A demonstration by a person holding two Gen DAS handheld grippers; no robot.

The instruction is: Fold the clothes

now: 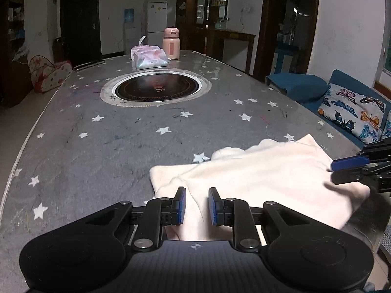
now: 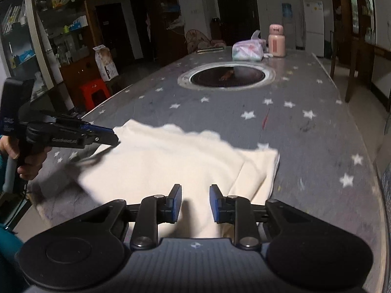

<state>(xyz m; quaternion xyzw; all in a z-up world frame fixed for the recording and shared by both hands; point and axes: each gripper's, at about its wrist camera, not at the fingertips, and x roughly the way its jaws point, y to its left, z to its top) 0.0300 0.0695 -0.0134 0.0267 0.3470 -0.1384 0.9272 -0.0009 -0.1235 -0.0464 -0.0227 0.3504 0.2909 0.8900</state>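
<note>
We find the cream garment (image 1: 256, 178) lying folded at the near end of the star-print table (image 1: 97, 146). Left gripper (image 1: 196, 206) and right gripper (image 2: 195, 204) both hover above it, jaws apart, holding nothing.

A cream garment (image 2: 185, 161) lies folded flat near the near edge of the star-patterned worktop (image 2: 317, 146). The right tongs (image 2: 195, 201) hover over its near part, jaws apart with nothing between them. The left tongs (image 2: 111, 135) reach in from the left edge, held by a hand (image 2: 27, 163), their tips at the garment's far left corner; their jaw state is unclear. A round inset cooktop (image 2: 227, 74) sits mid-worktop. Toward the far edge stand a pink bottle (image 2: 276, 41) and a tissue pack (image 2: 247, 50), just beside each other.
</note>
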